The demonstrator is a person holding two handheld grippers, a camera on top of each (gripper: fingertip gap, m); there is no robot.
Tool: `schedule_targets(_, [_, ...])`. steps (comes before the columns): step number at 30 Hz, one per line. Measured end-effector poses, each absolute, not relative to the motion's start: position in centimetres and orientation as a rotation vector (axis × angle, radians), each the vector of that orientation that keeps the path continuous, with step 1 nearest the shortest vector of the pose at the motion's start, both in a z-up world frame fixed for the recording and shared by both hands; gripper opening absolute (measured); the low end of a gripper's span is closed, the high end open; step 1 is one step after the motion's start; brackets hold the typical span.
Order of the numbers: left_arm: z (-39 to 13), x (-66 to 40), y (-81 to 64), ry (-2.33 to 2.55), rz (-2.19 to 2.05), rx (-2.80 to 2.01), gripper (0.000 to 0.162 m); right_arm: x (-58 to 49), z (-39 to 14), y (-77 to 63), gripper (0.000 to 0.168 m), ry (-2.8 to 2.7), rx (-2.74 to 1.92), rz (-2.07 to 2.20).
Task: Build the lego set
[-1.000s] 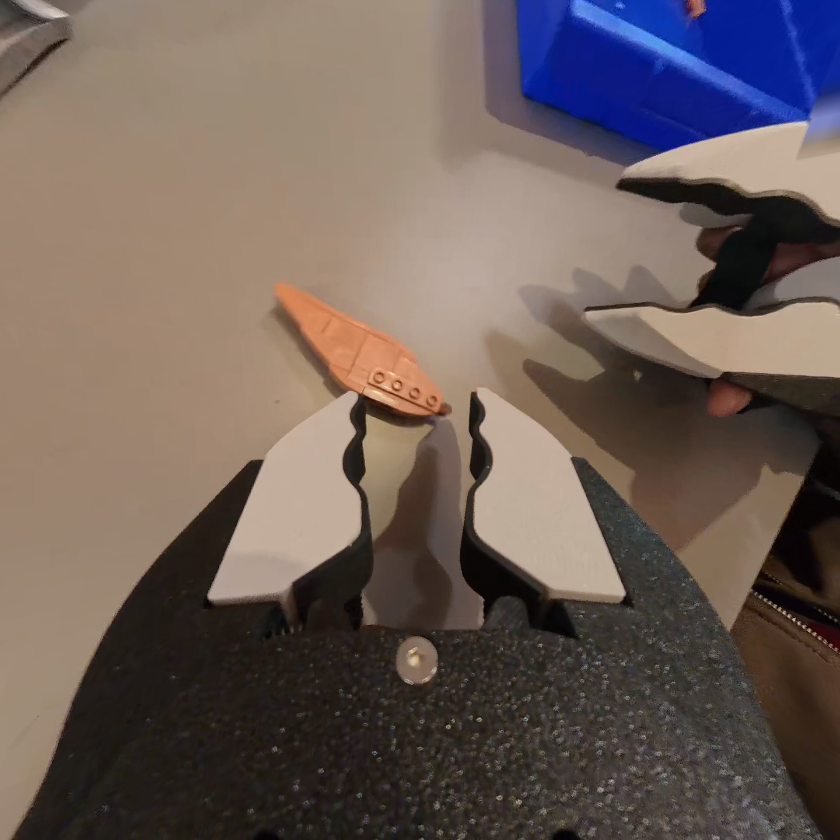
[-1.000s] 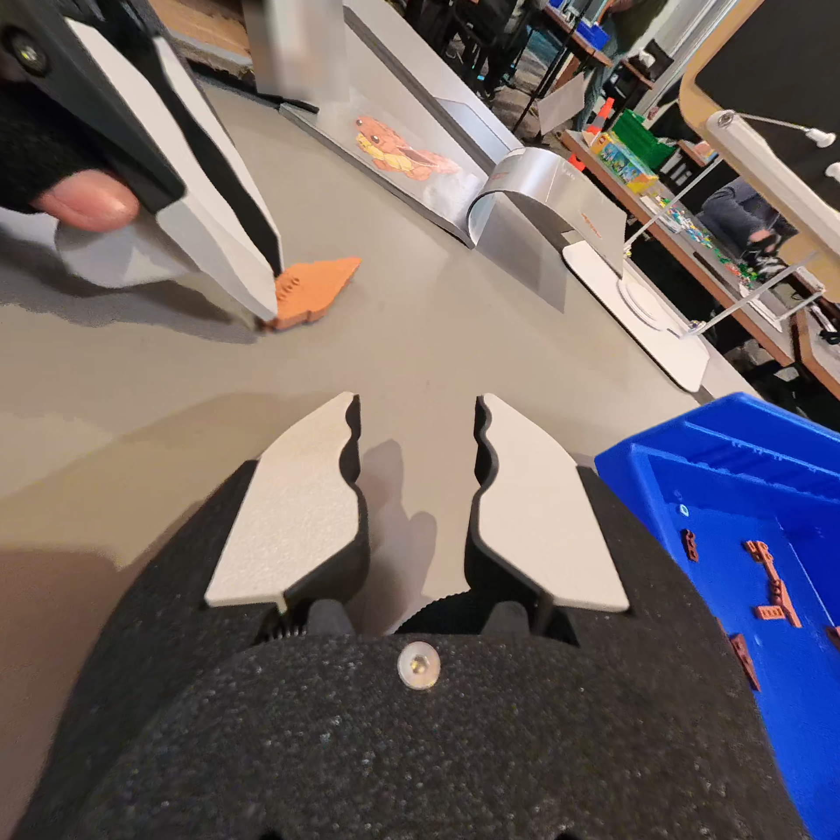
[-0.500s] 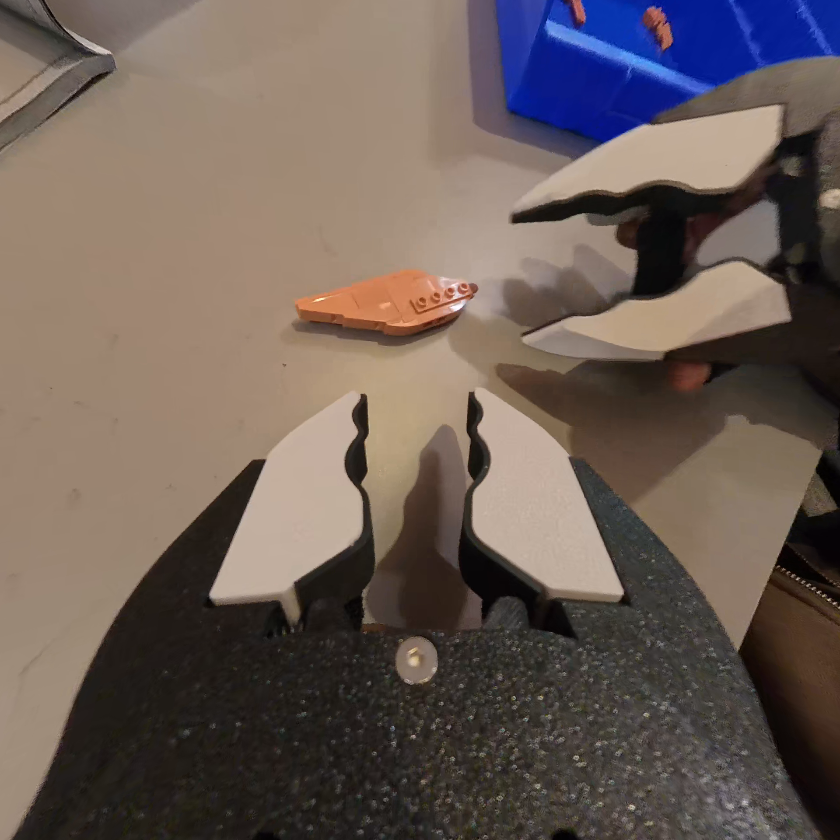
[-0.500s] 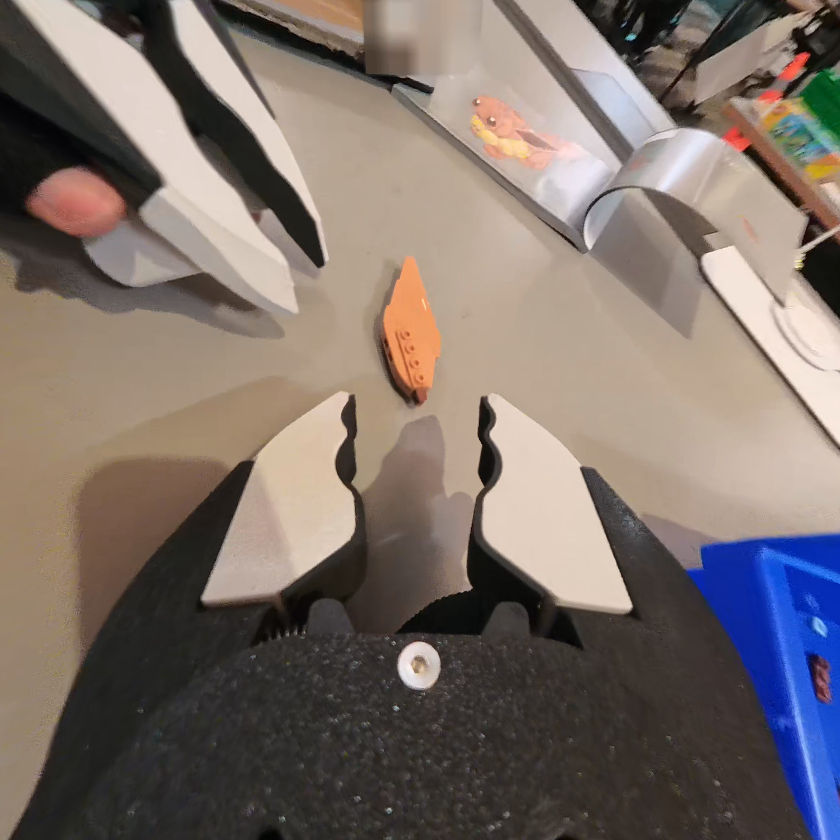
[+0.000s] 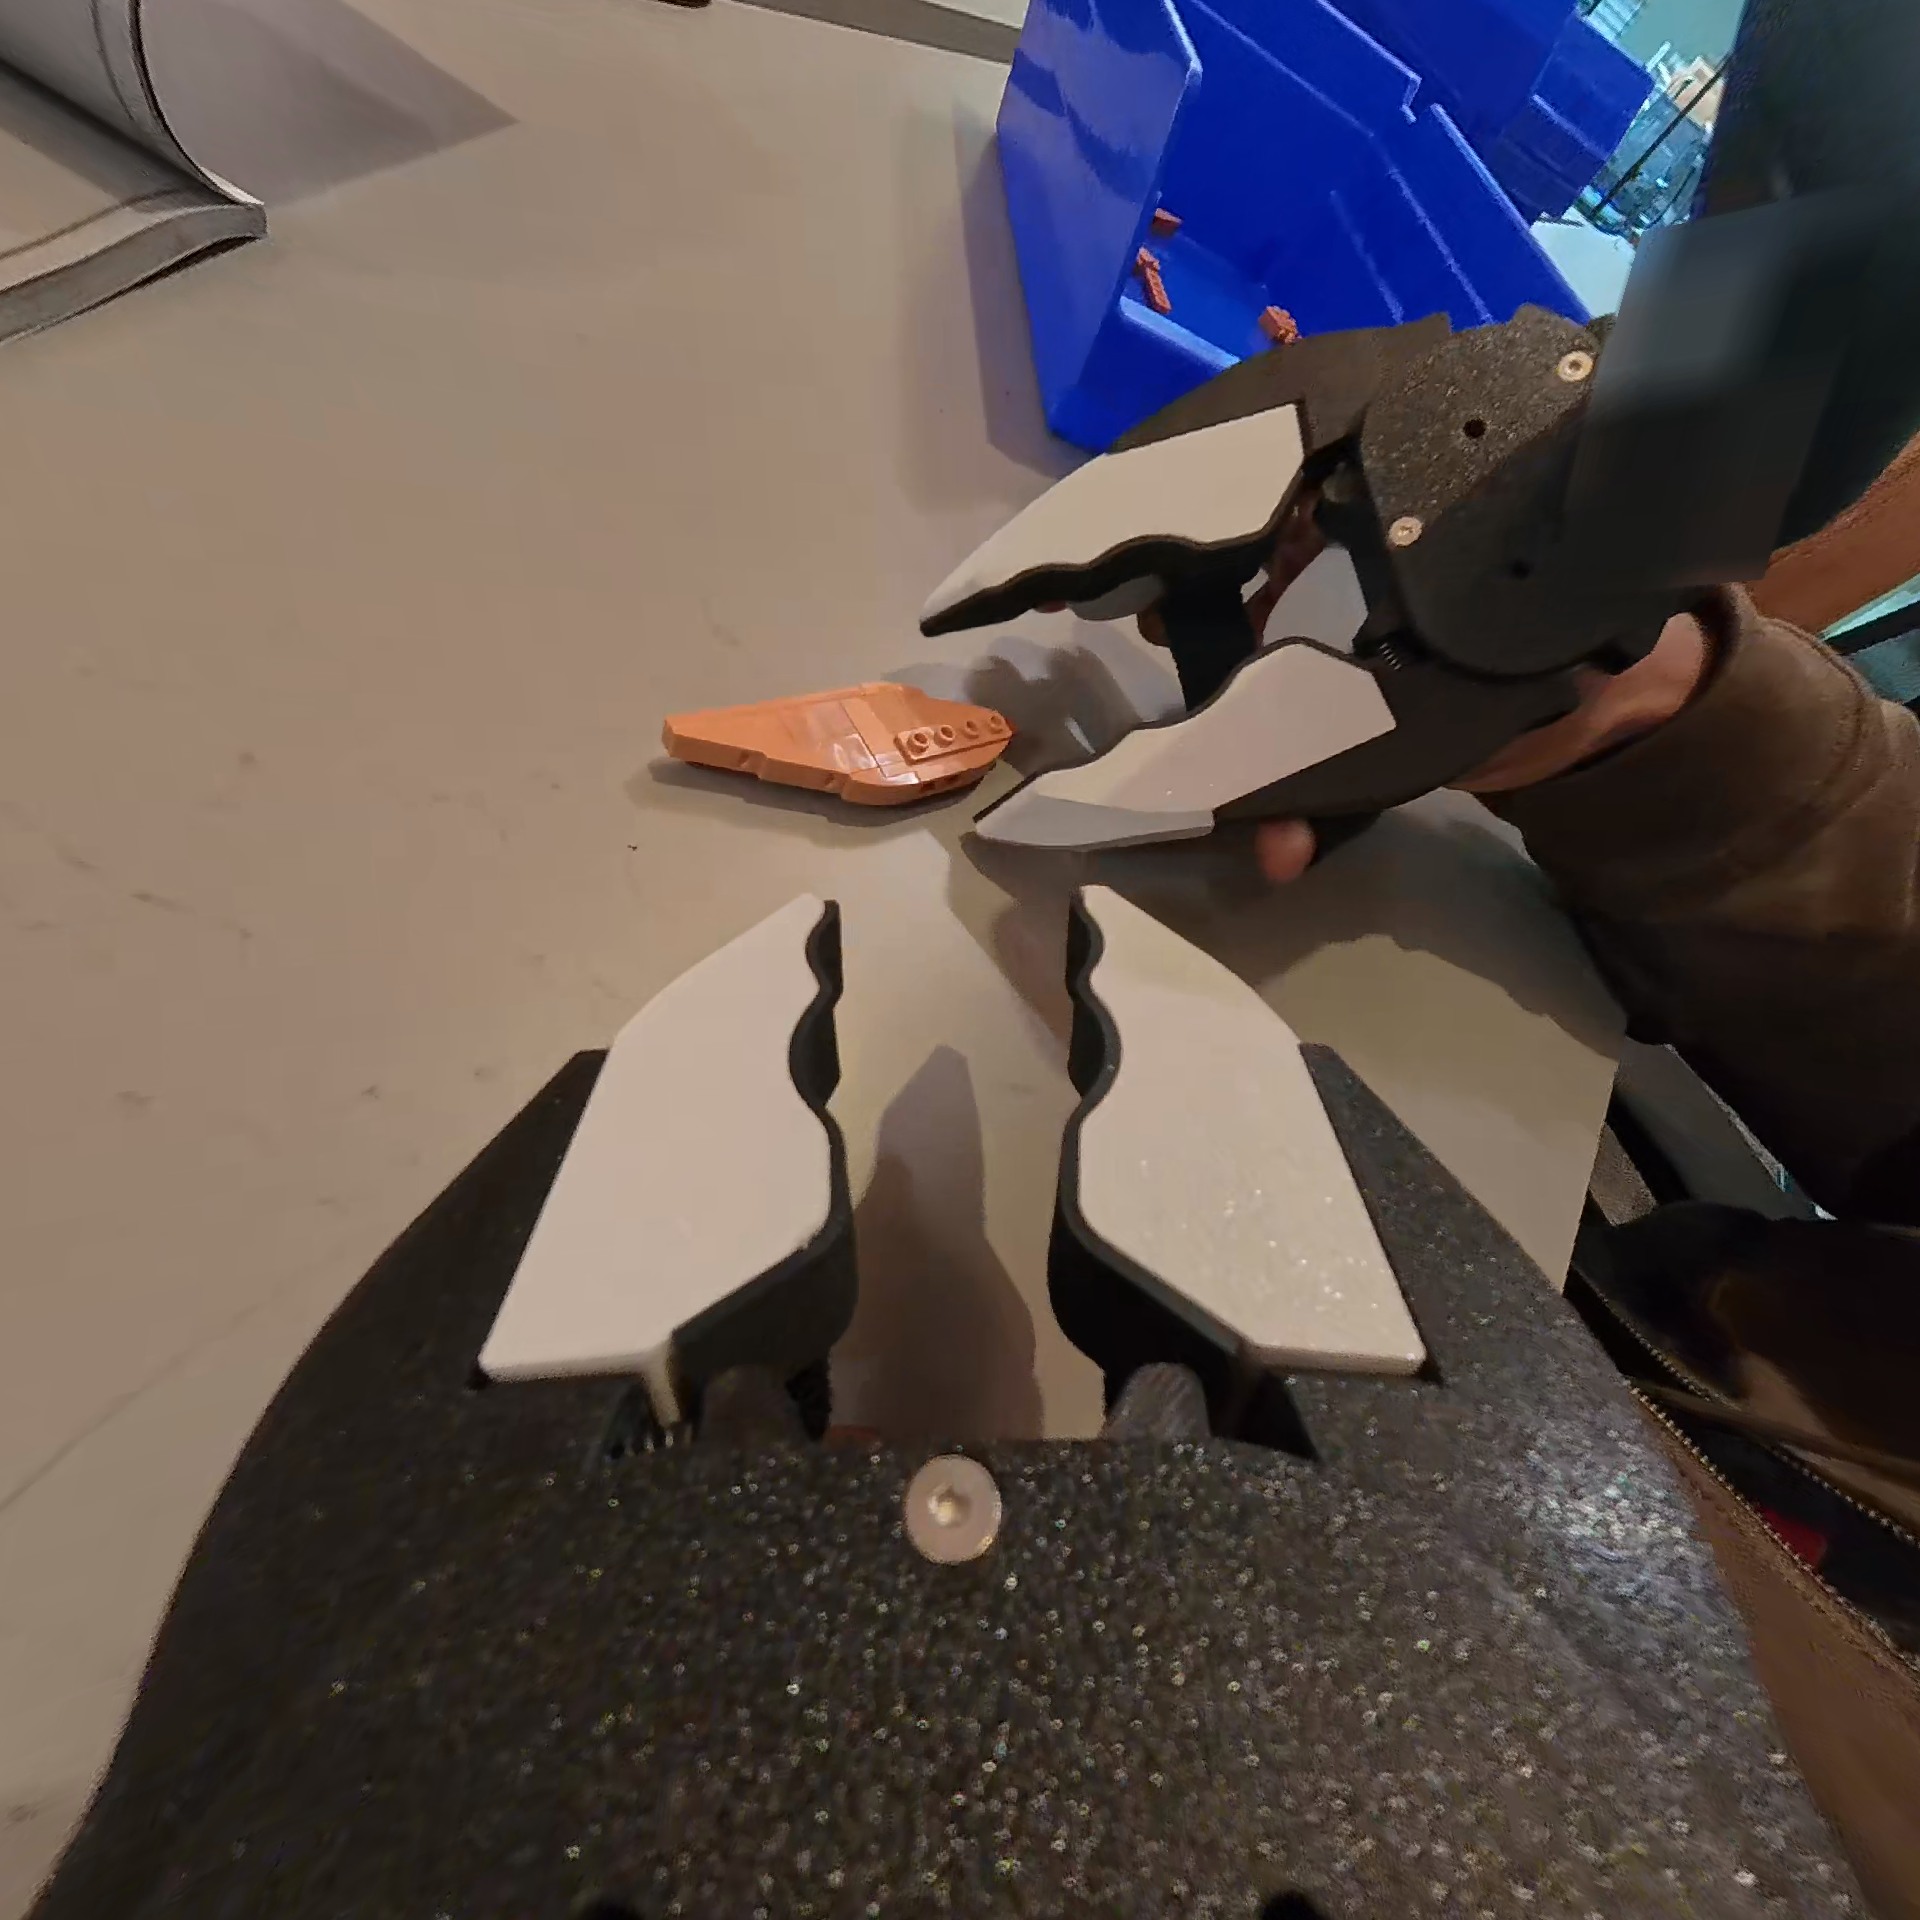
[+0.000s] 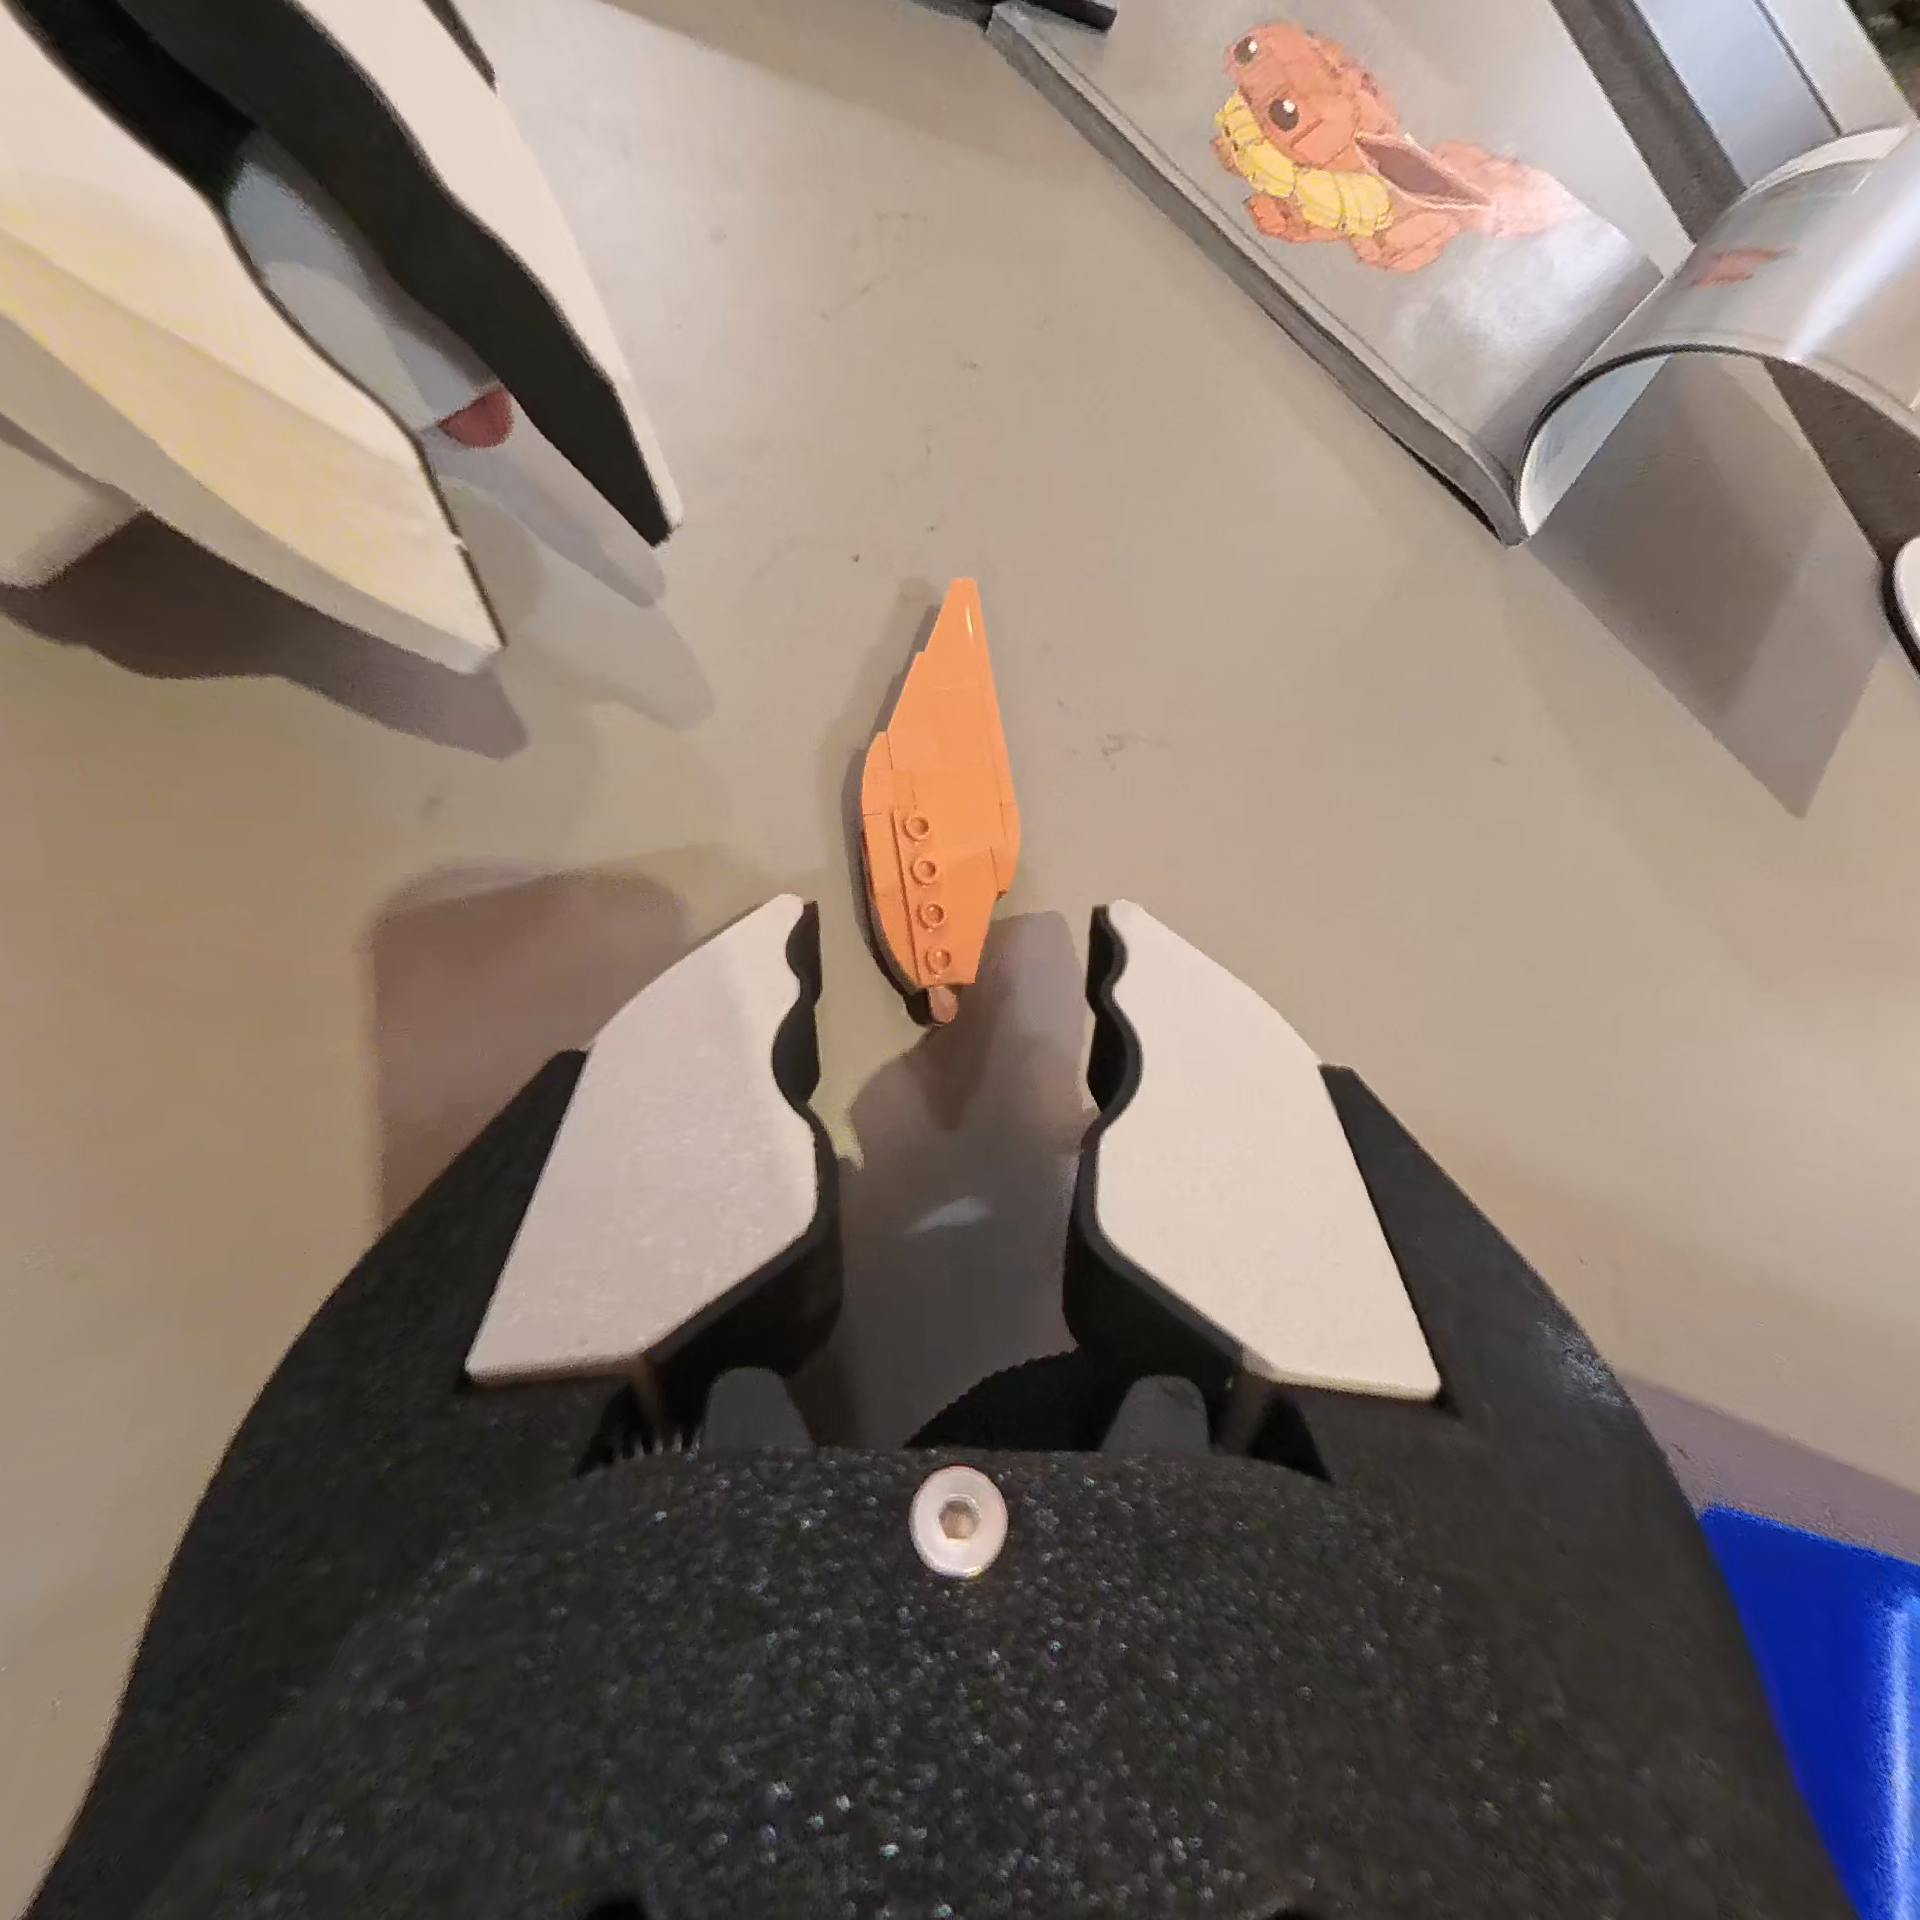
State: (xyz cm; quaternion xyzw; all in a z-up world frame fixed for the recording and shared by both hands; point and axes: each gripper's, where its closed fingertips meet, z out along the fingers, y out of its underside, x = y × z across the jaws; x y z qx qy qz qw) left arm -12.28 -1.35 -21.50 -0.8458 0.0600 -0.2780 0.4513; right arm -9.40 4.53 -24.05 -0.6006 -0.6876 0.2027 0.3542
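An orange leaf-shaped lego assembly (image 5: 831,756) lies flat on the grey table, with a row of studs at its blunt end. It also shows in the right wrist view (image 6: 940,821), pointing away. My right gripper (image 6: 948,935) is open, its fingertips on either side of the assembly's studded end, not touching it. In the left wrist view the right gripper (image 5: 961,717) comes in from the right at that same end. My left gripper (image 5: 951,920) is open and empty, a short way back from the assembly. In the right wrist view the left gripper (image 6: 571,582) hovers at upper left.
A blue bin (image 5: 1247,208) with several small brown lego pieces stands at the back right; its corner shows in the right wrist view (image 6: 1829,1704). An open instruction booklet (image 6: 1455,239) lies beyond the assembly, and its edge (image 5: 94,156) shows far left. A sleeved arm (image 5: 1714,862) reaches in. Tip to tip, the grippers are about 8 cm apart.
The left gripper let go of the assembly's end and backed off. The right gripper moved in until its open fingers flank the studded end. The assembly has turned on the table.
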Motion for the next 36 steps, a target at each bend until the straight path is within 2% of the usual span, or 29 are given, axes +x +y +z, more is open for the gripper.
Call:
schedule_targets(6, [-21.4,-12.3,-1.4,0.144,-0.700,-2.079,0.042,-9.8,-24.4,4.2,0.038,-1.829,-1.579,0.545])
schedule_targets(9, [-21.4,-12.3,-1.4,0.144,-0.708,-2.084,0.042,-10.0,-24.6,4.0,0.026,-1.855,-1.590,0.555])
schedule_targets(20, [-21.5,-12.0,-1.5,0.164,-0.737,-2.092,0.042,-9.6,-24.4,4.0,0.025,-1.815,-1.703,0.698])
schedule_targets(29, [-20.9,-12.7,-0.1,0.015,-0.760,-2.056,0.043,-8.6,-21.7,3.7,0.024,-1.760,-1.472,0.592])
schedule_targets(32, [-20.9,-11.3,-0.1,0.217,-0.610,-2.052,0.044,-8.2,-21.5,3.2,0.024,-1.754,-1.496,0.620])
schedule_targets(36, [-21.0,-11.2,0.9,0.534,-0.154,-1.985,0.050,-8.1,-21.1,2.8,0.024,-1.728,-1.564,0.685])
